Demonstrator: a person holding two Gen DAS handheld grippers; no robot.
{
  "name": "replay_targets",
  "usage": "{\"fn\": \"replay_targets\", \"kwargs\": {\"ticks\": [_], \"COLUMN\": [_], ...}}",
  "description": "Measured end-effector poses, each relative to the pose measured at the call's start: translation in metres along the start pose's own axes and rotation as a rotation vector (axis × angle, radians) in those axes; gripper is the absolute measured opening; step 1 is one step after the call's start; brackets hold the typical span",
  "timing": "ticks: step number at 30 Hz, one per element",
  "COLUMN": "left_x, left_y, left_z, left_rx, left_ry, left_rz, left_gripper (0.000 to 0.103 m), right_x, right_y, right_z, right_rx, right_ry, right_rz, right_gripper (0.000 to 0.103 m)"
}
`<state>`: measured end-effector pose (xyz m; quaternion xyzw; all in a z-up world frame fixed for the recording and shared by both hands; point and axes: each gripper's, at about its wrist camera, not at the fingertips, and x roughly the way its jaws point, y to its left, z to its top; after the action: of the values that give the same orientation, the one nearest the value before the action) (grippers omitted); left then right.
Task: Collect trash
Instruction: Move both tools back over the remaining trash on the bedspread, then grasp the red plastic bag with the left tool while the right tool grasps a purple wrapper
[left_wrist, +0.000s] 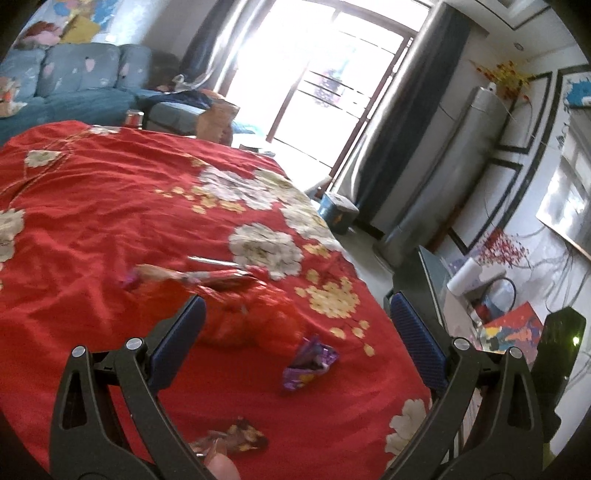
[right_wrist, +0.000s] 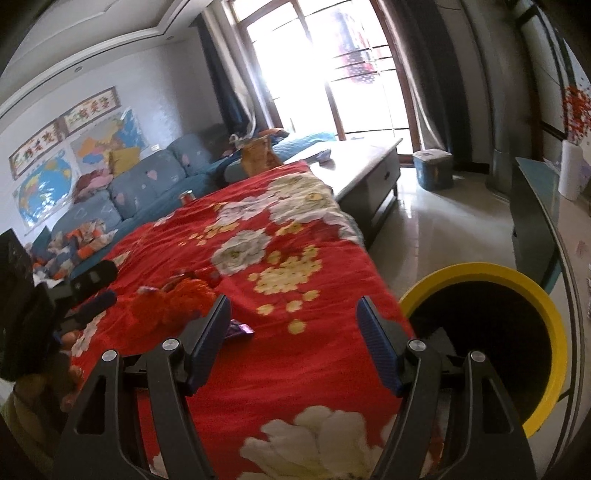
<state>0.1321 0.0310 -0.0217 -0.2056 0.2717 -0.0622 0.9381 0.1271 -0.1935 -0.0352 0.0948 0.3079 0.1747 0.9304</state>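
A red floral cloth covers the table. On it lie a crumpled purple wrapper, a brown and gold wrapper and a crumpled red plastic bag, with a blurred foil wrapper just behind the bag. My left gripper hovers open over the bag, its blue pads wide apart and holding nothing. My right gripper is open too and empty, above the cloth near the table's right edge. In its view the purple wrapper shows by the left finger and the red bag further left.
A black bin with a yellow rim stands on the floor beside the table's right edge. A low wooden table lies beyond the cloth and a blue sofa to the left. A blue stool and a cabinet stand on the right.
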Motion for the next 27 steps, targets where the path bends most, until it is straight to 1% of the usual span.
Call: {"fn": "replay_targets", "kwargs": {"ticks": [11, 17, 19, 20, 22, 23, 25, 27], "left_x": [-0.005, -0.002, 0.0, 0.002, 0.006, 0.009, 0.013, 0.016], "left_y": [0.045, 0.073, 0.08, 0.084, 0.09, 0.092, 0.095, 0.097], "left_z": [0.004, 0.001, -0.001, -0.002, -0.003, -0.004, -0.006, -0.009], "left_rx": [-0.072, -0.108, -0.114, -0.116, -0.122, -0.126, -0.128, -0.129], "left_ry": [-0.016, 0.01, 0.024, 0.036, 0.054, 0.066, 0.081, 0.094], "left_rz": [0.077, 0.127, 0.134, 0.136, 0.135, 0.129, 0.116, 0.098], "left_gripper": [0.092, 0.09, 0.082, 0.08, 0.07, 0.069, 0.062, 0.06], "right_x": [0.019, 0.035, 0.041, 0.045, 0.051, 0.055, 0.061, 0.066], "right_y": [0.04, 0.055, 0.059, 0.06, 0.063, 0.064, 0.066, 0.069], "right_z": [-0.001, -0.003, -0.004, -0.004, -0.006, -0.006, -0.007, -0.009], "right_rx": [-0.073, -0.108, -0.115, -0.119, -0.128, -0.131, -0.138, -0.148], "right_ry": [0.042, 0.077, 0.094, 0.102, 0.119, 0.126, 0.145, 0.156], "right_rz": [0.074, 0.098, 0.106, 0.108, 0.112, 0.113, 0.118, 0.117], "right_gripper": [0.068, 0.068, 0.067, 0.067, 0.065, 0.063, 0.059, 0.057]}}
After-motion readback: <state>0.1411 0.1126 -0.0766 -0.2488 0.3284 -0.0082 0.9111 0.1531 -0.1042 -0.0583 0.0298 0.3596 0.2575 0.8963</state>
